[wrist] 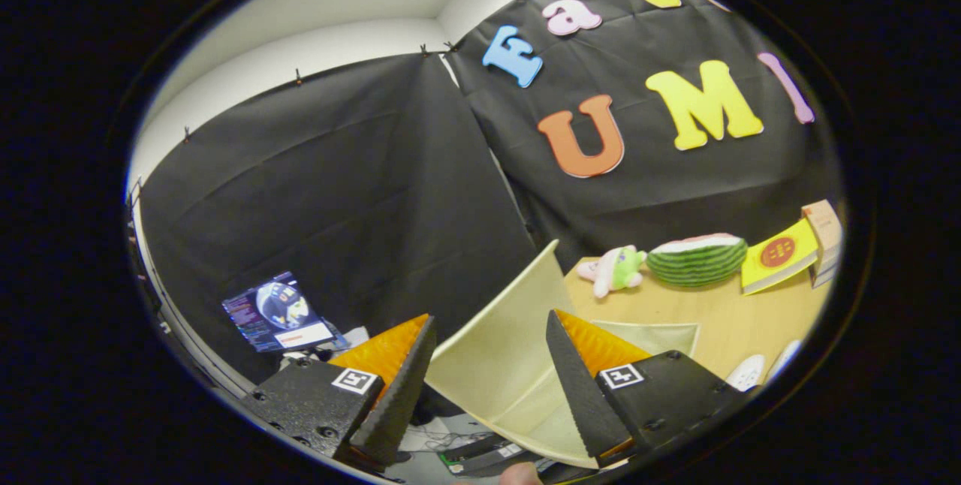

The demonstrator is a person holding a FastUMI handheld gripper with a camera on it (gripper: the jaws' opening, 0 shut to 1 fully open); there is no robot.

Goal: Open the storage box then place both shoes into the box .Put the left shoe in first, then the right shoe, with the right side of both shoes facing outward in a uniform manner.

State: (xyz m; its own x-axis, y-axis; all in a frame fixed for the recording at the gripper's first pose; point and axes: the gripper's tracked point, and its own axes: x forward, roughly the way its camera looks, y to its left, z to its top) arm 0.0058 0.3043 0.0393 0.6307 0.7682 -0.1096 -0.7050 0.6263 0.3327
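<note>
The cream storage-box lid (pixel 499 342) is seen raised between the spread, unclenched gripper (pixel 488 376) fingers; it is judged light, stiff, best pushed at its edge.

The raised storage box lid (pixel 499 353) stands between the spread fingers (pixel 578 387) of the gripper (pixel 488 387), blocking straight ahead; bare table (pixel 721 316) lies open beyond it

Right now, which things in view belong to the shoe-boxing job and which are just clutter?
Job:
- storage box lid, cream, raised between the fingers of the tool, which stands open
- shoes, white, on the table just beyond the right finger

Clutter:
- plush toy
- watermelon toy
- yellow book
- small cartons
- laptop
</note>
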